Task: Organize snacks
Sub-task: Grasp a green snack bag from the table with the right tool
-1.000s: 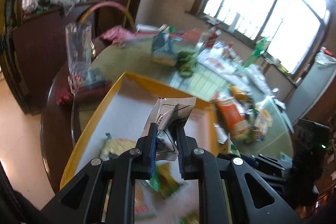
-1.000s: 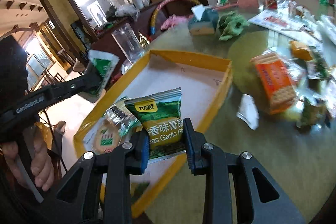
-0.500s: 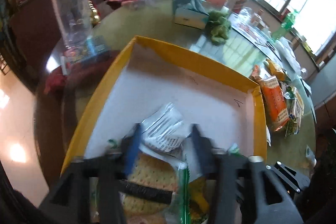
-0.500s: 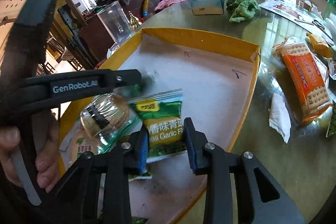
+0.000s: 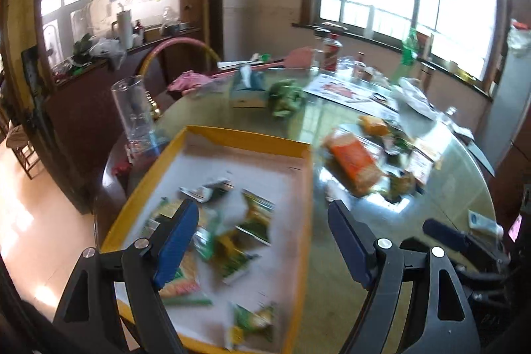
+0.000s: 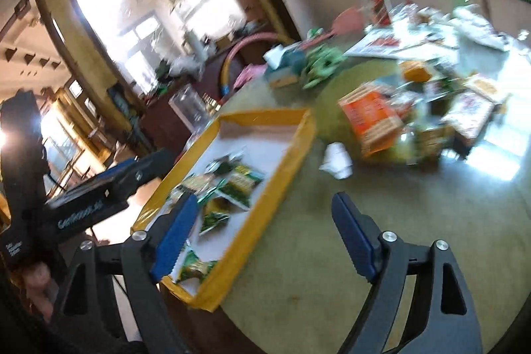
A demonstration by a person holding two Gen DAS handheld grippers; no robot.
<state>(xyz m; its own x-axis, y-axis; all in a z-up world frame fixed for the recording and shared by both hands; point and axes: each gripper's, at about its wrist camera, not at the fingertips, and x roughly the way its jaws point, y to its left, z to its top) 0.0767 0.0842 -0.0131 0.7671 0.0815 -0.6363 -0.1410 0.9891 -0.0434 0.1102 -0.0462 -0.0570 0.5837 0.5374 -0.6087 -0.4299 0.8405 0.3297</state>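
Note:
A yellow-walled tray (image 5: 252,137) with a white floor sits on the round table and holds several small snack packets (image 5: 252,221), mostly green and yellow. It also shows in the right wrist view (image 6: 275,118) with the packets (image 6: 239,184). My left gripper (image 5: 262,241) is open and empty above the tray's near part. My right gripper (image 6: 262,234) is open and empty above the tray's right wall. An orange cracker pack (image 5: 355,161) lies on the table right of the tray, also seen from the right wrist (image 6: 371,118).
More snack packs (image 5: 408,161) lie scattered right of the cracker pack. A crumpled white wrapper (image 6: 337,160) lies beside the tray. A clear glass jug (image 5: 132,111), a tissue box (image 5: 249,88) and a green cloth (image 5: 285,95) stand behind the tray. The left gripper's body (image 6: 93,198) shows left of the tray.
Both grippers have opened and let go: the white packet and the green garlic-pea packet now lie in the tray. Both grippers have pulled up and back.

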